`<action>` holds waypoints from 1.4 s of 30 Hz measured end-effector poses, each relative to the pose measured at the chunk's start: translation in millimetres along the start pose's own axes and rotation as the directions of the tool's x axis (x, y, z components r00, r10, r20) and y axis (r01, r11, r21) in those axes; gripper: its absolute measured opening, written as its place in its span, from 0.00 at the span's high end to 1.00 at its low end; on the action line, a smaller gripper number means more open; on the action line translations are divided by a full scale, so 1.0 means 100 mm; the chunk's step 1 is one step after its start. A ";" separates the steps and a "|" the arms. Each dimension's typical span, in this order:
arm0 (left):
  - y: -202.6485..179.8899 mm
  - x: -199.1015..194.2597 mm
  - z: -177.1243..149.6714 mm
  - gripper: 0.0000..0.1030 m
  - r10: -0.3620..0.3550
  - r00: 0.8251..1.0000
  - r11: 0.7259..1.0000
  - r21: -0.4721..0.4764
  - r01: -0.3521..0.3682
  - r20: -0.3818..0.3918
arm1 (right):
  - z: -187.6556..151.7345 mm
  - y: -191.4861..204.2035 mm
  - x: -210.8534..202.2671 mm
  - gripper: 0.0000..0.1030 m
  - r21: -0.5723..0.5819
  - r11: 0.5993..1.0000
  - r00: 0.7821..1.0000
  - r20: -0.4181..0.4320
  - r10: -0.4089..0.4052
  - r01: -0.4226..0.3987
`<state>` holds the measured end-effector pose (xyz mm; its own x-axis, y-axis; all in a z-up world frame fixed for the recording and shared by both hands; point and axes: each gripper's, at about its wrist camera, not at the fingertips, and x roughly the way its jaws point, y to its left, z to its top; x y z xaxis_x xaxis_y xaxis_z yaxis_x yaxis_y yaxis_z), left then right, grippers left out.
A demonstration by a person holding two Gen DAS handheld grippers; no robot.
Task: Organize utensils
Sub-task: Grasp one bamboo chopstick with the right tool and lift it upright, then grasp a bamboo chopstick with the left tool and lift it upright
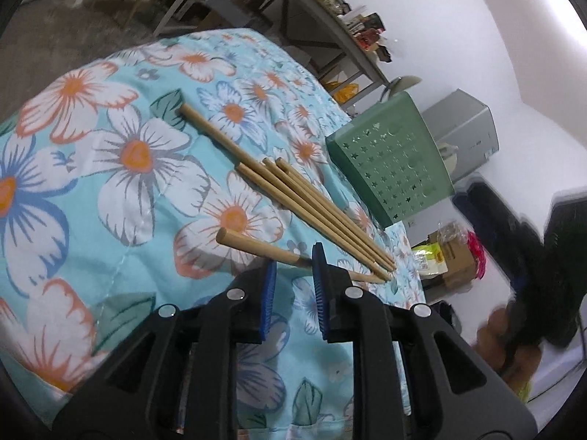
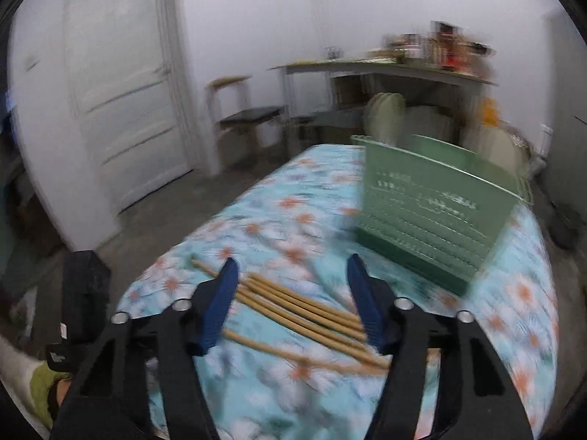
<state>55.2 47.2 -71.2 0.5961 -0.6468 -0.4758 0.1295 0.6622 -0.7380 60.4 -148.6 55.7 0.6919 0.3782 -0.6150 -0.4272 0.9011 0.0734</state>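
- Blue ribbed pads line both grippers; the left gripper (image 1: 293,267) has its jaws narrowly apart, one chopstick (image 1: 256,245) crossing just past the tips — whether they pinch it I cannot tell.
- Right gripper (image 2: 290,293) hovers with jaws well apart and empty, above the chopsticks (image 2: 301,311), probably lining up for a pick.
- Wooden, round and tapered, four of them lie side by side on the cloth (image 1: 110,183), tips gathered together; a fifth lies apart, nearer the left gripper.
- Quilted floral cloth — soft, likely to stop them rolling.
- Green plastic holder (image 2: 433,212), perforated and boxy, stands upright beyond them, the likely destination.
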 end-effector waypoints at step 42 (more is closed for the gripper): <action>-0.26 -0.16 -0.08 1.00 0.021 0.998 0.993 0.112 -0.027 0.051 | 0.75 -0.73 -0.71 0.94 -0.009 1.000 0.984 0.176 0.012 -0.011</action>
<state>36.0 37.8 -48.1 0.6387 -0.6121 -0.4663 0.2014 0.7178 -0.6664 86.3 -224.9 153.1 0.7785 0.4207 -0.4659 -0.4399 0.8951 0.0732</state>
